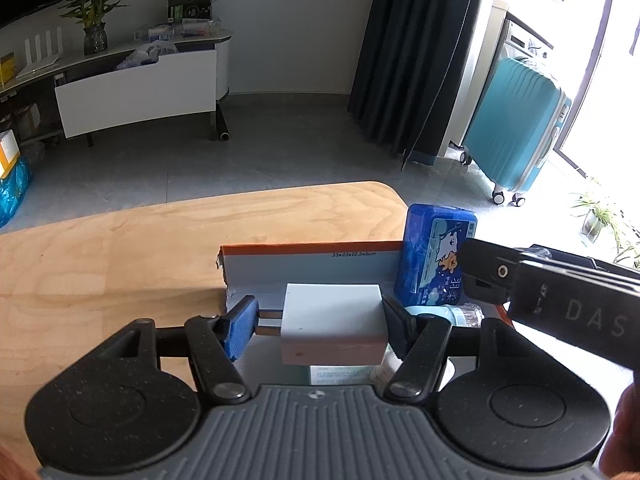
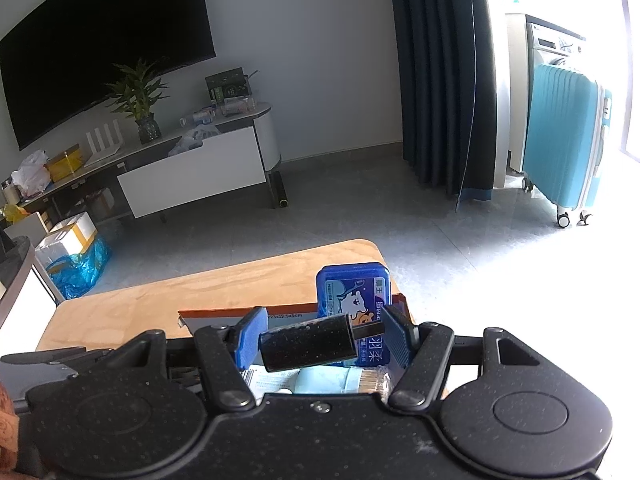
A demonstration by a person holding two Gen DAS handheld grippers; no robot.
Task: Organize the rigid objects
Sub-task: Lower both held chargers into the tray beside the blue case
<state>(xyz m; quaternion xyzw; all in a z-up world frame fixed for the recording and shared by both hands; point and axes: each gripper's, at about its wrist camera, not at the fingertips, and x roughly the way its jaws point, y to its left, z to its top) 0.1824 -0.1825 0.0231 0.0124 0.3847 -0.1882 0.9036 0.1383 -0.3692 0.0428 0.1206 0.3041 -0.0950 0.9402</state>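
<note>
My left gripper (image 1: 320,322) is shut on a white plug adapter (image 1: 334,330), its two metal prongs against the left blue pad (image 1: 242,326). It hangs over an orange-rimmed cardboard box (image 1: 304,260) on the wooden table (image 1: 120,256). A blue tissue pack (image 1: 434,256) stands upright in the box at the right. My right gripper (image 2: 320,338) is shut on a black cylindrical adapter (image 2: 308,342), held crosswise above the same box (image 2: 216,316), in front of the tissue pack (image 2: 352,292). The right gripper's body also shows in the left wrist view (image 1: 560,296).
Inside the box lie a light blue item (image 2: 320,384), a small bottle (image 1: 460,316) and a printed packet (image 1: 340,374). Beyond the table's far edge is grey floor, a TV cabinet (image 1: 136,92), a dark curtain (image 1: 408,52) and a teal suitcase (image 1: 516,128).
</note>
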